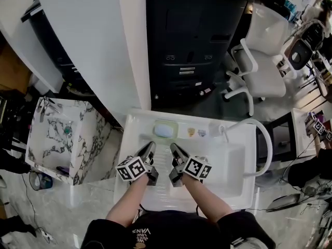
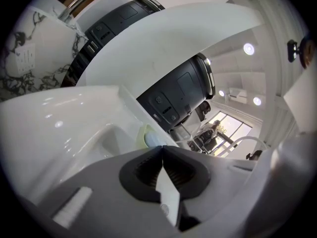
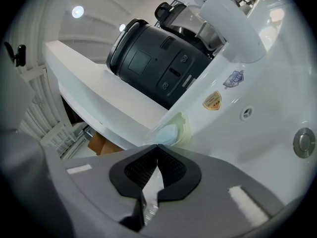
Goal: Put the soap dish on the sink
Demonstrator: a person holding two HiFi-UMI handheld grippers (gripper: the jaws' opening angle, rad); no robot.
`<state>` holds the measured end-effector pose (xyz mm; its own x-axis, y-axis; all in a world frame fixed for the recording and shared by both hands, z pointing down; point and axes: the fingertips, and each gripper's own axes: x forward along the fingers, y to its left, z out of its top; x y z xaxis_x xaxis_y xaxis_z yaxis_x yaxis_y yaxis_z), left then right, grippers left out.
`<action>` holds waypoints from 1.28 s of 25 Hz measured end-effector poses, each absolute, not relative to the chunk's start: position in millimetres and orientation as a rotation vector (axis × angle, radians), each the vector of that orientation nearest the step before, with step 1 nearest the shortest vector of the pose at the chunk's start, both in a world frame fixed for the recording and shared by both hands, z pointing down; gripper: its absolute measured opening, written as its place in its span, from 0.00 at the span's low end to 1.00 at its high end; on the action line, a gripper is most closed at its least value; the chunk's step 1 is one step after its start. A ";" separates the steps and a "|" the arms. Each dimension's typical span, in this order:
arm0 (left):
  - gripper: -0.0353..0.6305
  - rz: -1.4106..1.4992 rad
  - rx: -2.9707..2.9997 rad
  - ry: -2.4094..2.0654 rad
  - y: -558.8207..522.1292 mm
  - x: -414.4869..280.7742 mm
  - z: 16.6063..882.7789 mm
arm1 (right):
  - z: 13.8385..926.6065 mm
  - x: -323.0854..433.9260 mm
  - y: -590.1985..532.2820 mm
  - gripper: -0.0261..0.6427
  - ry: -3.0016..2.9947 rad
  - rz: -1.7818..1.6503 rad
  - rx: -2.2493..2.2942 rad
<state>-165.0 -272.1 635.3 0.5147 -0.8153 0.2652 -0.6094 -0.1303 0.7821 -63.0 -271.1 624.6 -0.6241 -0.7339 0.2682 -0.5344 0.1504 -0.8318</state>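
Observation:
A pale green soap dish (image 1: 164, 129) with a light blue soap bar in it rests on the back ledge of the white sink (image 1: 233, 191). The same soap dish (image 2: 143, 137) peeks just beyond the jaw tips in the left gripper view, and the soap dish (image 3: 179, 129) shows likewise in the right gripper view. My left gripper (image 1: 151, 146) and right gripper (image 1: 173, 148) hover side by side over the basin, just short of the dish. Both are shut with nothing between the jaws.
A white faucet (image 1: 224, 130) stands on the ledge right of the dish, with two stickers (image 1: 196, 133) between them. A black machine (image 1: 193, 40) rises behind the sink. A marbled sink (image 1: 62, 139) is at the left, a white office chair (image 1: 259, 66) at the back right.

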 end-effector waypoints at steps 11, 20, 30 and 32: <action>0.13 -0.324 1.838 -1.226 -237.6 -159.2 614.0 | 606.3 -45.3 -240.9 0.04 2.277 -1.458 -1.192; 0.13 -0.363 1.830 -1.277 -204.5 -148.9 598.7 | 589.8 -31.2 -214.8 0.04 2.350 -1.438 -1.113; 0.13 -0.407 1.821 -1.341 -164.0 -135.2 579.0 | 571.5 -11.0 -187.6 0.04 2.380 -1.417 -1.033; 0.13 -0.412 1.814 -1.353 -156.1 -131.7 578.5 | 569.3 -7.0 -181.8 0.04 2.389 -1.416 -1.017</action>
<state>-131.7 -156.1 578.5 0.3696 -0.9067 0.2033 -0.6396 -0.0896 0.7635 -7.0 -181.8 569.3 -0.7487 -0.6384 0.1786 -0.4633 0.3111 -0.8298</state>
